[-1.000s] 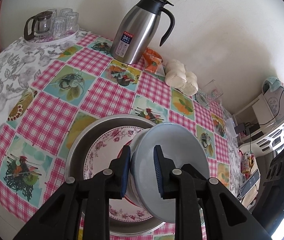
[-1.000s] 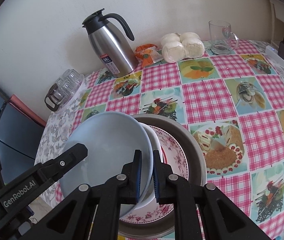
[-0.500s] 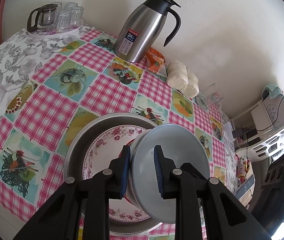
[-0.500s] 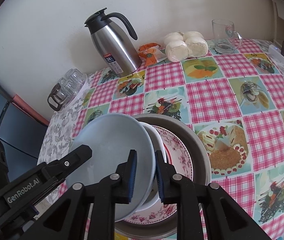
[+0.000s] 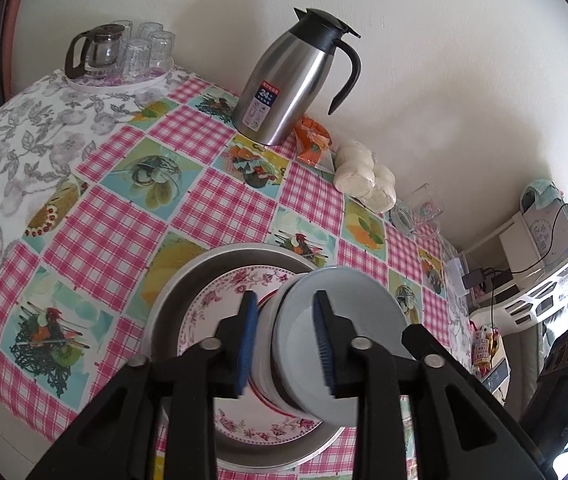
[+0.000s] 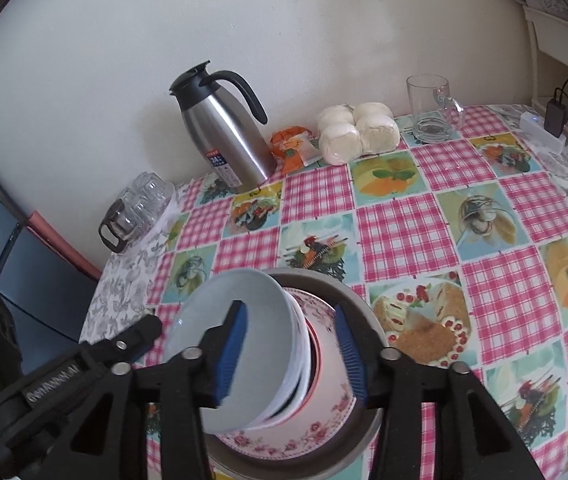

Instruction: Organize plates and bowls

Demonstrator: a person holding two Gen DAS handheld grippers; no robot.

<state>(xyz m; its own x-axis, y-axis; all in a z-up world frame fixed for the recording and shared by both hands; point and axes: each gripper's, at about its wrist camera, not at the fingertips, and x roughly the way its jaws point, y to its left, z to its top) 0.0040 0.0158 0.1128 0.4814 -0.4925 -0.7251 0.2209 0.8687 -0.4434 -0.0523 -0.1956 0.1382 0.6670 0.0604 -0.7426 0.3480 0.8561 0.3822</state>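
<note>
The pale grey-blue ceramic bowl [image 5: 347,344] sits tilted on its side in a nest of white bowls [image 6: 297,364], its mouth facing toward nine o'clock in the right wrist view and its underside facing toward three o'clock in the left one, so its axis runs roughly level across the bench [image 5: 116,236]. The nest leans on the pink-flowered round plate [image 5: 220,300], which lies flat inside the wide round metal pan [image 5: 172,296].

The left gripper [image 5: 284,344] straddles the bowl's rim, its blue pads spread with a gap on both sides; its jaws have just been opening, and a second ago they were much closer about that rim. The right gripper [image 6: 291,356] is spread wider still around the far rim of the stack, pads clear of it; it too has just been opening, where earlier it pinched the rim tightly.

At twelve o'clock from the pan stands a steel vacuum jug with a black handle [image 5: 284,88], upright by the wall.
</note>
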